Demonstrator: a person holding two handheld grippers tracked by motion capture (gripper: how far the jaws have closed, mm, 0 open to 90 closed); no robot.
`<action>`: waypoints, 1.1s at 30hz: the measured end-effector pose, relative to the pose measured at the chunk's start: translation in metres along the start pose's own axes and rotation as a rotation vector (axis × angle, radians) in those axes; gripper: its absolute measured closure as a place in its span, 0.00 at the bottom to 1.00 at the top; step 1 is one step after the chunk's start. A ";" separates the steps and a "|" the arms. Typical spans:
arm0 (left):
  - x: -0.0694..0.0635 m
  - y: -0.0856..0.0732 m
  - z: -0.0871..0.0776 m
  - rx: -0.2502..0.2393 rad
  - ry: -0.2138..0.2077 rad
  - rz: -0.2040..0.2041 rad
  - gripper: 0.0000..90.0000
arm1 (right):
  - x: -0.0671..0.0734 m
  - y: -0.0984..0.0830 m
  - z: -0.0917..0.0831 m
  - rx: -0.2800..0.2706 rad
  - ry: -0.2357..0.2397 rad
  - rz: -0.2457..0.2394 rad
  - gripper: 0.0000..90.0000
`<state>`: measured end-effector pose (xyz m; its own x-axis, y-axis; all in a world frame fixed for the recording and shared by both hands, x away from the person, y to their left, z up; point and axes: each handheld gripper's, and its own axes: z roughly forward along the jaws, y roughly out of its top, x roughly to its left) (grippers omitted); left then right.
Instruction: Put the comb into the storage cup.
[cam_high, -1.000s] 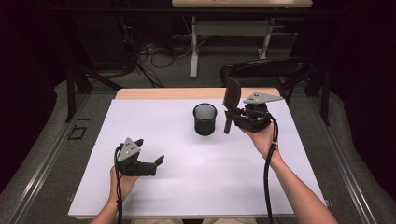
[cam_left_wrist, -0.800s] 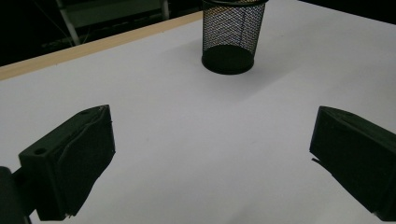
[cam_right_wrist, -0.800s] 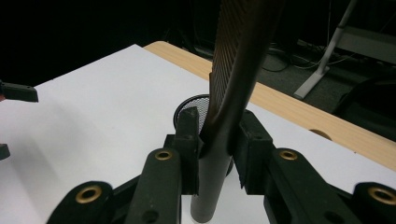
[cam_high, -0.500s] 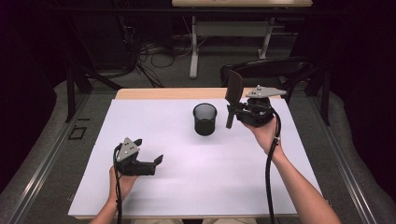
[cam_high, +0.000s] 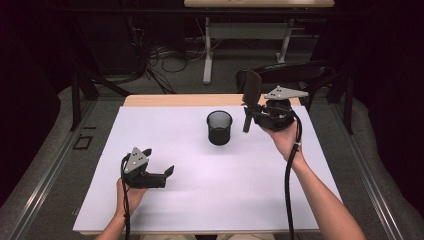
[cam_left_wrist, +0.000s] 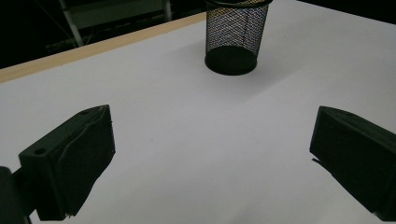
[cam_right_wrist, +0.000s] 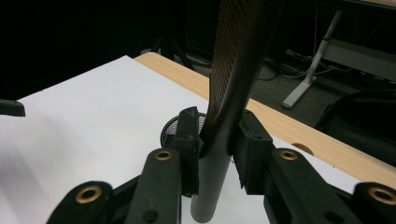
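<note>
Your right gripper (cam_high: 248, 116) is clamped on a dark spatula (cam_high: 250, 97), its jaws pressed against both sides of the handle just where the grey shaft meets the broad blade. In the right gripper view the spatula (cam_right_wrist: 233, 88) stands nearly upright between the pads (cam_right_wrist: 189, 140), the ribbed blade rising and leaning slightly to the right at the top of the picture, the grey handle end hanging below the jaws. You hold it in the air just to the right of the mesh cup (cam_high: 219, 127), with the handle's lower end near the cup's rim and a little apart from it; the blade's top reaches above the wooden far edge of the table (cam_high: 165, 100) in the high view. The cup stands upright on the white sheet (cam_high: 200, 190), toward the far middle, and through the right gripper's jaws you see part of its rim (cam_right_wrist: 170, 128) behind the handle. Your left gripper (cam_high: 162, 175) rests low over the near left part of the sheet, well apart from the cup, pointing to the right. Its jaws stand wide open with nothing between them; in the left gripper view the cup (cam_left_wrist: 233, 37) sits ahead of them, farther off on the sheet.
</note>
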<state>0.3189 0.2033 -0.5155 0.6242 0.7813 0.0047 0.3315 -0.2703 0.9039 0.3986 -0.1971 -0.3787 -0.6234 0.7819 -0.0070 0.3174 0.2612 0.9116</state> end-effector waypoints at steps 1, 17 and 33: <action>0.000 0.000 0.000 0.000 0.001 0.001 0.00 | -0.001 0.001 0.000 -0.003 -0.002 -0.007 0.81; 0.000 0.000 -0.001 -0.006 0.005 0.002 0.00 | -0.003 0.015 0.000 -0.023 -0.015 -0.018 0.81; 0.000 0.000 -0.001 -0.003 0.010 0.004 0.00 | -0.004 0.027 0.006 -0.038 -0.023 -0.030 0.81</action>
<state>0.3184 0.2039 -0.5146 0.6186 0.7856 0.0128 0.3269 -0.2722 0.9050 0.4142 -0.1898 -0.3568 -0.6151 0.7873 -0.0434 0.2715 0.2632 0.9258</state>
